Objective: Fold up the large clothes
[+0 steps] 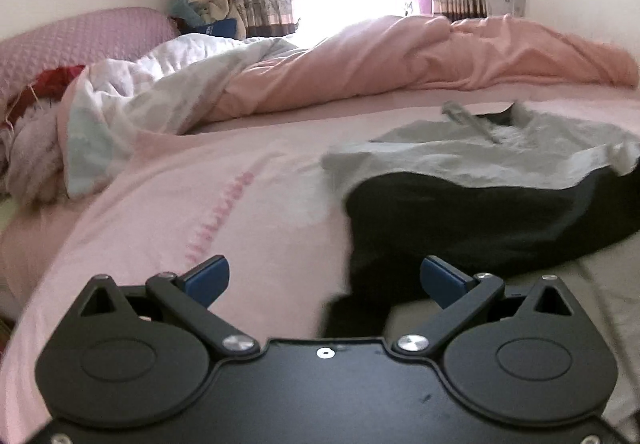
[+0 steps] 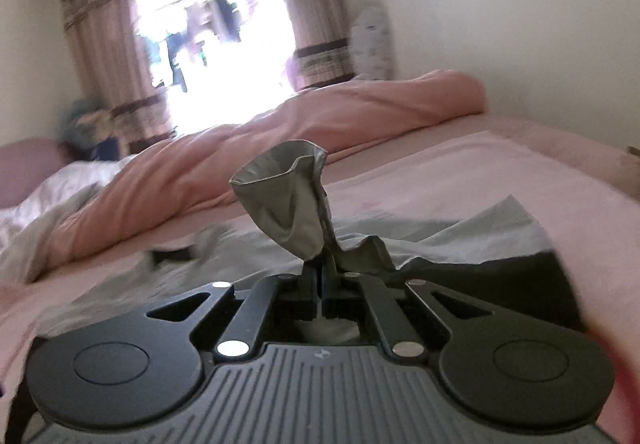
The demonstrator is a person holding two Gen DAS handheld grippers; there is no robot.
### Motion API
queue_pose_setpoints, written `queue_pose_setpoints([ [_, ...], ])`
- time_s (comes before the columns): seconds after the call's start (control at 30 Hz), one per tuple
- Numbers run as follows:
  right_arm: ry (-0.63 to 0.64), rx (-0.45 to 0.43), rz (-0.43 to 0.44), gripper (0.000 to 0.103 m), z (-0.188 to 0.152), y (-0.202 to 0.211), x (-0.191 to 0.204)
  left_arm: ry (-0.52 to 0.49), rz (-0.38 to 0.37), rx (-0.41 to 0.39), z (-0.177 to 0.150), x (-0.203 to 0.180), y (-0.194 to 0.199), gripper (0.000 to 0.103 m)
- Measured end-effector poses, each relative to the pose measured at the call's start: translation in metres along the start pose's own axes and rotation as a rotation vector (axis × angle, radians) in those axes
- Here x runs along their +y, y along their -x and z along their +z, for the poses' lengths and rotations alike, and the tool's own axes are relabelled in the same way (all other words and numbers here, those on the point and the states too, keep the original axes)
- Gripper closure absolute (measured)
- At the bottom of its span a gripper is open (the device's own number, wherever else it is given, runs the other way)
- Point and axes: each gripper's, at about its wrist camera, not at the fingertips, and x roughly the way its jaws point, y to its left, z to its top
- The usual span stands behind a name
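Pink-sheeted bed [image 1: 168, 212] under a bright curtained window [image 2: 208, 44], rumpled salmon duvet [image 1: 400, 60] along the far side, with the dark, grey-lined garment [image 1: 480, 212] spread on the near right part of the sheet. Right tongs [image 2: 320, 272] clenched on a bunched grey cuff or corner [image 2: 288, 196] lifted clear of the bed; left tongs [image 1: 324, 280] released, empty, hovering just beside the garment's dark near edge. Likely trouble: thin slippery lining sliding out of so small a pinch, or one-sided pulling dragging the whole garment askew and creasing the fold, with no second hold yet.
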Motion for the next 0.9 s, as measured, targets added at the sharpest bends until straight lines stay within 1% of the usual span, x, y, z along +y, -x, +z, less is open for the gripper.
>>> queue_pose_setpoints([
  [0.07,0.018,0.01,0.014,0.102,-0.01,0.0,0.038,0.012,-0.015,0.021,0.002,0.01,-0.012,0.0],
  [0.13,0.035,0.025,0.022,0.102,-0.02,-0.006,0.072,0.027,-0.039,0.044,-0.002,0.016,-0.022,0.0],
  [0.2,0.047,0.047,0.064,0.102,-0.027,-0.012,0.105,0.05,-0.048,0.073,-0.008,0.02,-0.029,0.0],
  [0.3,0.093,0.072,0.094,0.102,-0.037,-0.015,0.154,0.086,-0.082,0.069,-0.014,0.027,-0.032,0.0],
  [0.37,0.106,0.073,0.112,0.102,-0.041,-0.009,0.176,0.124,-0.088,0.058,-0.016,0.034,-0.032,0.0],
  [0.47,0.109,0.055,0.118,0.102,-0.04,-0.01,0.2,0.147,-0.112,0.054,-0.016,0.038,-0.034,0.0],
  [0.53,0.083,0.073,0.141,0.102,-0.04,-0.018,0.212,0.145,-0.105,0.055,-0.015,0.039,-0.036,0.0],
  [0.6,0.064,0.091,0.161,0.102,-0.052,-0.028,0.231,0.143,-0.101,0.054,-0.013,0.043,-0.035,0.0],
  [0.73,0.065,0.095,0.201,0.101,-0.065,-0.025,0.255,0.185,-0.08,0.057,-0.014,0.061,-0.037,0.0],
  [0.83,0.074,0.094,0.19,0.101,-0.077,-0.034,0.275,0.213,-0.054,0.083,-0.015,0.071,-0.042,0.0],
  [0.9,0.074,0.107,0.172,0.101,-0.085,-0.042,0.277,0.275,-0.097,0.117,-0.016,0.082,-0.046,0.0],
])
